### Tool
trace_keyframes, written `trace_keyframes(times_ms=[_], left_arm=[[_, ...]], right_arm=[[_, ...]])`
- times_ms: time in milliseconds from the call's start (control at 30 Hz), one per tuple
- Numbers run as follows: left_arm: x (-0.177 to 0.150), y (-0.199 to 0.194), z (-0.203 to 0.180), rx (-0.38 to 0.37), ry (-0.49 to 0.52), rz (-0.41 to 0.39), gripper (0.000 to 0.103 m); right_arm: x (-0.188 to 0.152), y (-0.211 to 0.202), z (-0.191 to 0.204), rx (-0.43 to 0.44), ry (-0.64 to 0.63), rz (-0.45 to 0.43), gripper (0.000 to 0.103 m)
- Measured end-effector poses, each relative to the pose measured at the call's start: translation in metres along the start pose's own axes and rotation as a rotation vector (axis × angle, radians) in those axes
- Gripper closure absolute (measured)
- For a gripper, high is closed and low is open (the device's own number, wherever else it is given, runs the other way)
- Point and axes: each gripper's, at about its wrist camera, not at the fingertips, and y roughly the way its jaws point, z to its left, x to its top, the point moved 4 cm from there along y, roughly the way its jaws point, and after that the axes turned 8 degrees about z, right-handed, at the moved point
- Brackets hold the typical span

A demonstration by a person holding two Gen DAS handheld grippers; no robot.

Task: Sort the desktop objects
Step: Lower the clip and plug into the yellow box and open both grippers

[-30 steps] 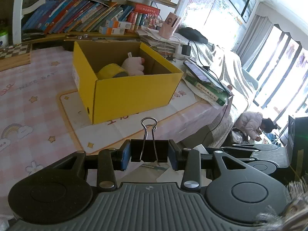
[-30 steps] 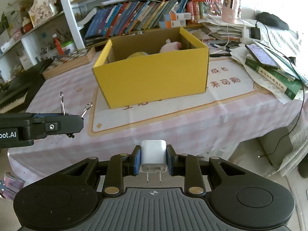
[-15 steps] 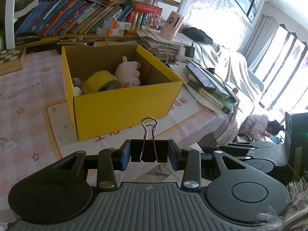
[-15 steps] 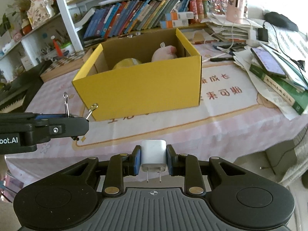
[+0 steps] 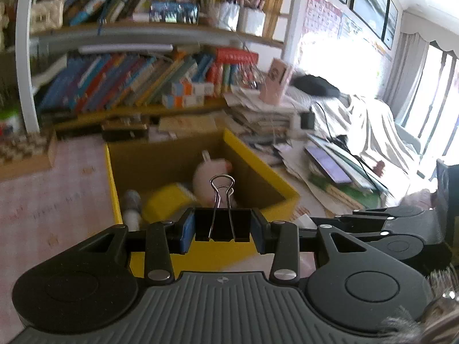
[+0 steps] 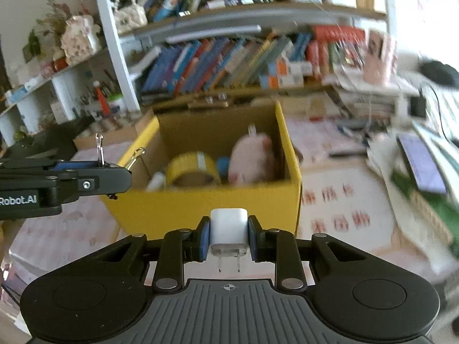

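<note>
Above the yellow box (image 6: 206, 209), left claw (image 5: 223, 226) clamps binder clip (image 5: 222, 218), right claw (image 6: 228, 236) charger (image 6: 228, 233).

binder clip (image 5: 222, 225): black, wire handles up | charger (image 6: 228, 233): white, prongs down | box (image 6: 206, 209): yellow, open

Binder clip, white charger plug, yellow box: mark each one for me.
binder clip (image 5: 223, 225), left wrist view, on its black body.
white charger plug (image 6: 228, 230), right wrist view, on its white housing.
yellow box (image 6: 200, 209), right wrist view, on its near outer wall.
</note>
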Motion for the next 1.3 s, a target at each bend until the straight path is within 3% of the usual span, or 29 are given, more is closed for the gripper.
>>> trace_keyframes(times_ms=[233,467,833,1100,1300], left_arm=[[0.028,0.024,0.011,0.081,0.005,-0.049,0.066],[0.033,0.062,0.025,0.156,0.015,0.009,0.066],[0.015,0.125,0.032,0.204,0.069,0.183,0.066],[0.013,0.129,0.034,0.205,0.058,0.192,0.066],[0.013,0.130,0.035,0.208,0.058,0.191,0.066]], right_arm=[[0.039,0.017,-0.006,0.016,-0.106,-0.055,0.077],[0.068,0.049,-0.004,0.035,-0.198,-0.047,0.077],[0.075,0.125,0.011,0.071,-0.383,0.169,0.077],[0.070,0.146,0.014,0.077,-0.471,0.277,0.077],[0.072,0.151,0.012,0.082,-0.466,0.324,0.077]])
